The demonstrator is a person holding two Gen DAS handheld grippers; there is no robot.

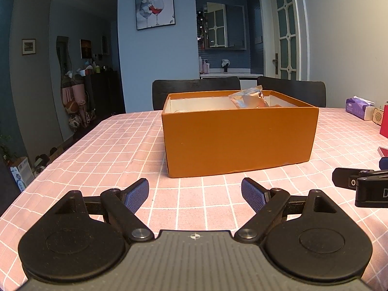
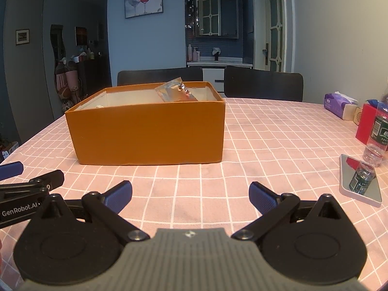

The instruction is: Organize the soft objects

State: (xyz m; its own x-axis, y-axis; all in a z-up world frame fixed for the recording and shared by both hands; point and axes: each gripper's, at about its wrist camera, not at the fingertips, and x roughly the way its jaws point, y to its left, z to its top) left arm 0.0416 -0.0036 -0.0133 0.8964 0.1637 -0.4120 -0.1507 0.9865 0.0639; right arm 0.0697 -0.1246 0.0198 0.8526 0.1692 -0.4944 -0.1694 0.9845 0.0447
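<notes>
Both your hand-held grippers — left (image 1: 194, 192), right (image 2: 190, 195) — gape empty; at twelve o'clock, the crinkly packet (image 1: 249, 98) in the orange box (image 1: 238, 139) looks light, slippery — pinch its top edge.

"GenRobot.AI" is written in white on the black left gripper (image 2: 31, 181). The words on the green bottle label (image 2: 380, 133) cannot be read.

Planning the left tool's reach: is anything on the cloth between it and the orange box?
Nothing visible. The left tool is open and empty, and only bare pink checked tablecloth lies between it and the orange box. The right tool, also open, sits off to its side.
</notes>
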